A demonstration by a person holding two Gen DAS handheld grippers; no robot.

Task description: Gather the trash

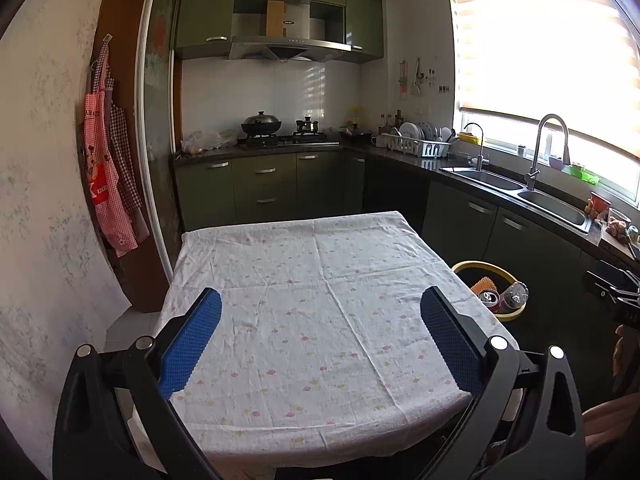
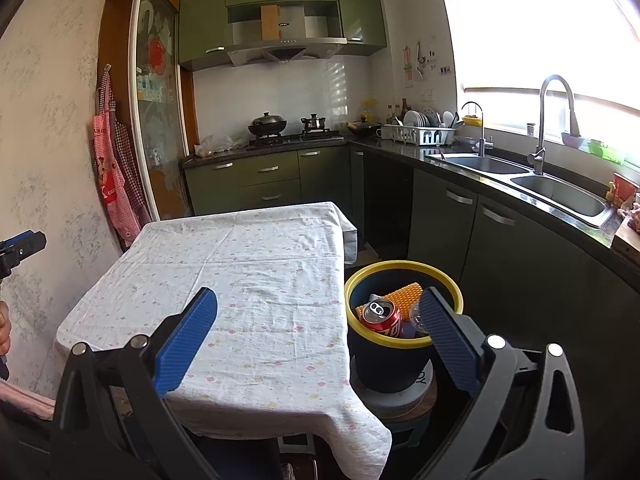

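- A kitchen with green cabinets, and a table (image 1: 320, 300) under a pale flowered cloth in the foreground.
- The left gripper (image 1: 320, 344) hangs above the near half of the table, jaws spread wide, holding nothing.
- The right gripper (image 2: 318, 340) hangs over the table's right edge, jaws also spread wide and empty; one blue finger sits in front of the bin's rim.
- A dark bin (image 2: 390, 356) with a yellow rim stands on a low stool just beside the table's right side.
- Inside the bin lie a red can (image 2: 380, 314), an orange bumpy piece (image 2: 404, 294) and something clear, hard to identify.
- No trash shows on the cloth in either view.
- Judging from this, collecting looks finished or nearly so; nothing visible is left to pick up.
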